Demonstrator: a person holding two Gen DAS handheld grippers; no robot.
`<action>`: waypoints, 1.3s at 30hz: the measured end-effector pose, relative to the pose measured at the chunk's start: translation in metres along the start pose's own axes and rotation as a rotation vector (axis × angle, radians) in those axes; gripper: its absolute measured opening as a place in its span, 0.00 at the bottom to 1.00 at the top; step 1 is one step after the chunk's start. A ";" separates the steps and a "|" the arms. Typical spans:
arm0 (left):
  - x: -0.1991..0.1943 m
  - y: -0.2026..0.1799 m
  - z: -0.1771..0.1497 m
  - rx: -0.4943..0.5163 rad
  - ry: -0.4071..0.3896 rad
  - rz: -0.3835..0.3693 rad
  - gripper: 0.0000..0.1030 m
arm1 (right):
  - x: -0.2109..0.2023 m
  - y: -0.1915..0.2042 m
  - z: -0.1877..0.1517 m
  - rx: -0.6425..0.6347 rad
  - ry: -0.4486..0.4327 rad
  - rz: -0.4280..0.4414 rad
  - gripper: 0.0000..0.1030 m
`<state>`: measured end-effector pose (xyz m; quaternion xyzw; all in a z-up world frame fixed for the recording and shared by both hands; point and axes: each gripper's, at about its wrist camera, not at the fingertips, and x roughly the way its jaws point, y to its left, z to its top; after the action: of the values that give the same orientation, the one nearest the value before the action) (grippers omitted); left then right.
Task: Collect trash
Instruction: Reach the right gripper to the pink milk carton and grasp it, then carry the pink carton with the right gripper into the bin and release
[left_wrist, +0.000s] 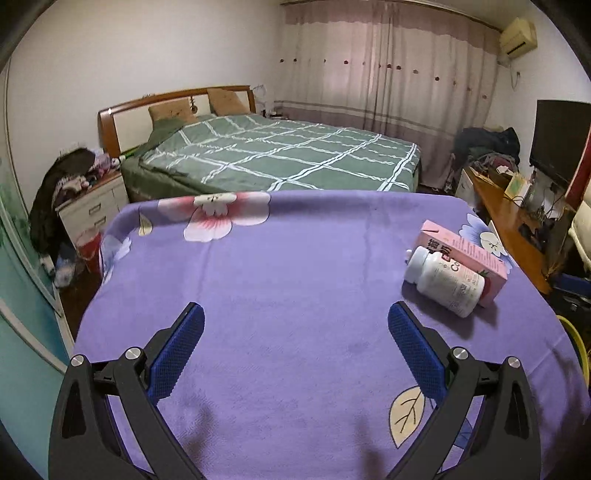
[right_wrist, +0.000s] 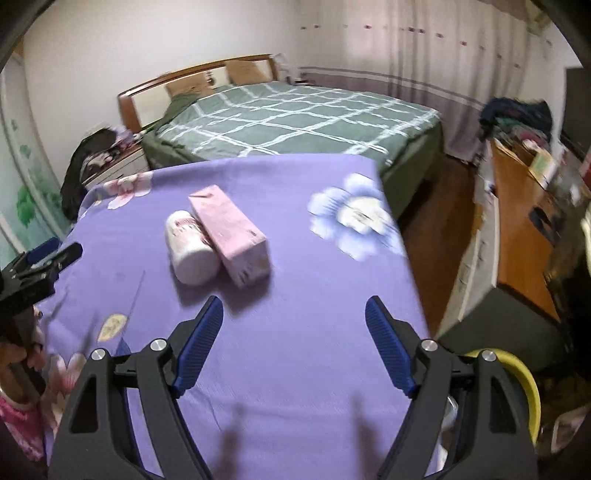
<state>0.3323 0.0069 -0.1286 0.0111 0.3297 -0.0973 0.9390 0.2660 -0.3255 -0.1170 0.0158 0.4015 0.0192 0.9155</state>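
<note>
While motion blurs the round white bottle against the boxy pink carton, both grippers, left and right, gape empty over fuzzy purple cloth.

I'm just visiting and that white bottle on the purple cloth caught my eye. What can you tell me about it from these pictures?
The white plastic pill bottle lies on its side on the purple flowered cloth, its flat base toward the right camera. A label with red and dark print wraps its body; the words are too small to read. It rests against the long side of a pink cardboard carton, also lying down. No tongs touch it.
</note>
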 end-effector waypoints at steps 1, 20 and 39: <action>0.001 0.002 -0.001 -0.008 0.001 -0.009 0.95 | 0.010 0.006 0.006 -0.020 0.009 0.010 0.73; 0.013 -0.016 -0.009 0.036 0.050 -0.063 0.95 | 0.099 0.025 0.030 -0.151 0.066 0.146 0.47; 0.011 -0.026 -0.012 0.060 0.052 -0.069 0.95 | 0.012 -0.009 -0.014 -0.013 0.025 0.049 0.37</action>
<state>0.3284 -0.0193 -0.1432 0.0305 0.3511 -0.1394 0.9254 0.2641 -0.3340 -0.1352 0.0196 0.4122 0.0445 0.9098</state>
